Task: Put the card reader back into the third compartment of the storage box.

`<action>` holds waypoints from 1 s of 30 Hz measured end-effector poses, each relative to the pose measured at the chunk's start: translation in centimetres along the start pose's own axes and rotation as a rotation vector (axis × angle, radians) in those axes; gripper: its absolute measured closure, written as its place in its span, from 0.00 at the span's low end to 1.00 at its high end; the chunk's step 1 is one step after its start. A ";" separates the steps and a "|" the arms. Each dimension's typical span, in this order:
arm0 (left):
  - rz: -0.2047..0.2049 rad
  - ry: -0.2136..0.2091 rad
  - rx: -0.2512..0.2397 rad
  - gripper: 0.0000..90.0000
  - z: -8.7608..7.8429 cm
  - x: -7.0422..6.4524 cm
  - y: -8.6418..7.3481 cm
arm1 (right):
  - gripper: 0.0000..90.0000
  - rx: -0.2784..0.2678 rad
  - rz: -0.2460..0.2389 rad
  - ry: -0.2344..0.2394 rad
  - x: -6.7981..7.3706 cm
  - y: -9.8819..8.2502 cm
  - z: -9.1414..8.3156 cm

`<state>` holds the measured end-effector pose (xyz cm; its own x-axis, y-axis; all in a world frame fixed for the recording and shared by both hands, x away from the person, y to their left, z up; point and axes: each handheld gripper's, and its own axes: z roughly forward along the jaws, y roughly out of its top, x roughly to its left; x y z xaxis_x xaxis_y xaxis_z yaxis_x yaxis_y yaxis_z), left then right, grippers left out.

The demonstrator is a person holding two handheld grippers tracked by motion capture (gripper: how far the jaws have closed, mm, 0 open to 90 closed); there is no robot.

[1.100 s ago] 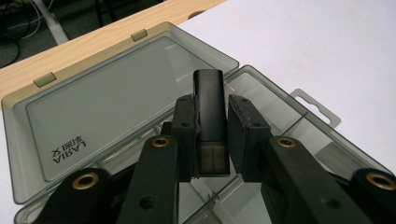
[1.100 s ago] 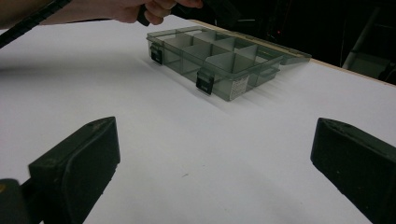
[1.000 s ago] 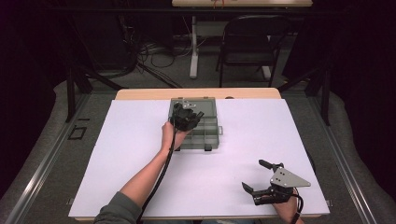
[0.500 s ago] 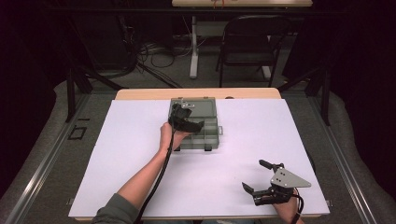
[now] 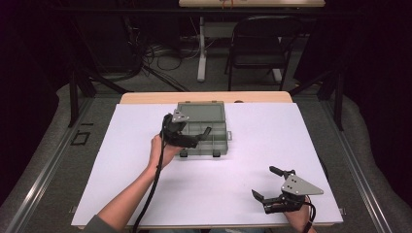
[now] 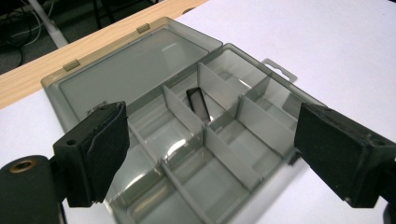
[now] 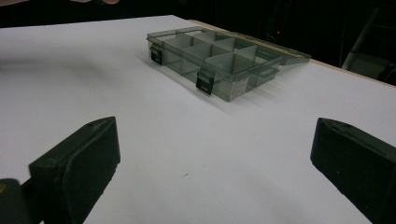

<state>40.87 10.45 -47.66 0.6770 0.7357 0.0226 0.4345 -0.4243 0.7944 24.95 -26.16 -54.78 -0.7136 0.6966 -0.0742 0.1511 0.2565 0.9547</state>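
Note:
A smoky grey compartment box (image 5: 214, 138) lies open at the table's back middle, its lid (image 5: 200, 109) flat behind it. My left gripper (image 5: 197, 137) hovers over the box's near-left part. Its jaws have just been opening and now stand wide with nothing between them. In the left gripper view (image 6: 210, 149), a small black rectangular piece (image 6: 198, 103) leans in a middle compartment of the box (image 6: 243, 140). My right gripper (image 5: 265, 183) rests open near the front right edge, and the box (image 7: 219, 60) is far ahead of this gripper (image 7: 210, 163).
White sheet (image 5: 121, 184) covers the table, with a wooden strip (image 5: 145, 98) along the back. The box's two black latches (image 5: 215, 153) face the near side. A folding chair (image 5: 262, 43) and cables stand on the floor beyond the table.
My left gripper has drawn back from over the box's middle toward the near left, rising a little. The right gripper has stayed put.

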 end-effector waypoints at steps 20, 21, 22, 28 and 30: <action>0.003 0.009 -0.046 0.11 -5.4 -0.7 -5.6 | 0.01 0.003 0.002 0.006 0.0 0.0 0.1; 0.001 0.012 -0.051 0.11 -5.6 -0.8 -5.9 | 0.01 0.002 0.001 0.005 0.1 0.0 0.1; 0.002 0.013 -0.055 0.11 -5.8 -0.8 -6.1 | 0.01 0.004 0.001 0.005 0.1 0.0 0.1; -0.005 0.022 -0.078 0.11 -6.7 -1.0 -7.6 | 0.01 0.004 -0.001 0.004 0.1 0.0 0.1; -0.005 0.025 -0.089 0.11 -7.1 -1.1 -8.1 | 0.01 0.005 -0.001 0.004 0.1 0.0 0.1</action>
<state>32.40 16.80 -49.77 0.6593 0.7512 0.0334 0.3823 -0.3731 0.8454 24.99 -26.03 -54.81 -0.7163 0.6938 -0.0743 0.1535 0.2605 0.9532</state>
